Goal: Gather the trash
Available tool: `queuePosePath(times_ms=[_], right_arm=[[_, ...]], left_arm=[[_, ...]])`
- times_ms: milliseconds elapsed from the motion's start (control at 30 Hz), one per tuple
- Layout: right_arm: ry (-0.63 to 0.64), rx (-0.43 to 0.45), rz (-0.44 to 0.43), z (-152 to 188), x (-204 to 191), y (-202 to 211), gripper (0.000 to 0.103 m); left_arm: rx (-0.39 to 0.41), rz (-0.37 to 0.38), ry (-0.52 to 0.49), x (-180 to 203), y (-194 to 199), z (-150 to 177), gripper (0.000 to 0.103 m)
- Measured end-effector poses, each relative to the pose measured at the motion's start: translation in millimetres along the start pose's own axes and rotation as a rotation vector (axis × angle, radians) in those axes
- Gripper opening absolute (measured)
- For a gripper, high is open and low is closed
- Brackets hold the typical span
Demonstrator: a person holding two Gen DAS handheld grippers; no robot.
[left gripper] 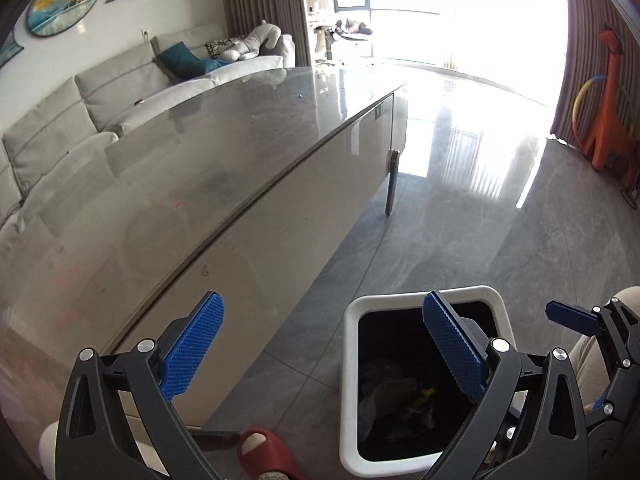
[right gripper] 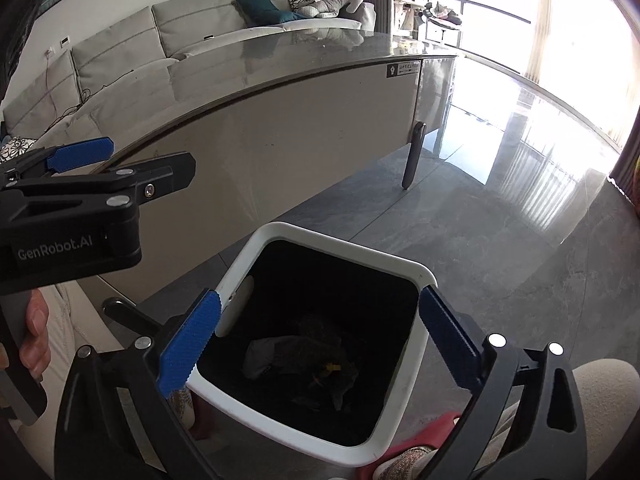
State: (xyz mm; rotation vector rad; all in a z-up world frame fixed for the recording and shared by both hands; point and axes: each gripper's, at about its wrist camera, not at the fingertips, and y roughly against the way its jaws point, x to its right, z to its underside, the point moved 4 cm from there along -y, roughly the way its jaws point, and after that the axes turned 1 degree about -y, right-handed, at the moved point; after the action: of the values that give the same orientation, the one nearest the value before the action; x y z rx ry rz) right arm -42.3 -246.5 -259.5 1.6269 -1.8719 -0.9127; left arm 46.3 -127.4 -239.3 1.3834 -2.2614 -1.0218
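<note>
Two wrist views above a white-rimmed trash bin (right gripper: 404,268) standing on the grey tiled floor (right gripper: 520,248), just beside a long glossy-topped table (left gripper: 248,128). The bin's black interior swallows most detail: crumpled grey trash (right gripper: 304,350) with a small yellow scrap lies at the bottom, but individual pieces cannot be told apart. In the left wrist view the bin (left gripper: 492,292) is partly covered by a blue finger pad. The left gripper (left gripper: 324,344) is spread wide and holds nothing; the right gripper (right gripper: 320,344), likewise spread and empty, hangs directly over the bin opening. Only the right wrist view shows the left gripper from the side, and the hand (right gripper: 36,340) holding it. Red slippers (left gripper: 268,456) are cut off at the lower edges. A grey sofa (left gripper: 120,84) stands behind the table.
</note>
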Motion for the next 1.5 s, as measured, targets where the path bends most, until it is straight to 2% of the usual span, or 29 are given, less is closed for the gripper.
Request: queuePosePath(times_ms=[333,633,767,1200,1500], right_arm=[[-0.028,0.146,0.002,-43.9,-4.8,32.0,0.099],[0.056,0.293,-0.012,-95.5,-34.3,60.4,0.099],[0.111,0.347,-0.024,-117.2,-56.6,65.8,0.099],[0.218,0.420,-0.121,-182.6,-138.4,59.7,0.099],[0.291,0.426,-0.166,-214.1,-195.7,44.2,0.099]], left_arm=[[0.020,-0.013,0.099,-20.4,16.5,-14.9,0.098],[0.098,-0.058,0.166,-54.3,54.6,-40.5,0.098],[0.112,-0.113,0.207,-79.2,69.1,-47.0,0.098],[0.211,-0.286,0.299,-181.2,114.6,-63.6,0.098],[0.210,-0.376,0.383,-248.8,123.1,-60.7,0.098]])
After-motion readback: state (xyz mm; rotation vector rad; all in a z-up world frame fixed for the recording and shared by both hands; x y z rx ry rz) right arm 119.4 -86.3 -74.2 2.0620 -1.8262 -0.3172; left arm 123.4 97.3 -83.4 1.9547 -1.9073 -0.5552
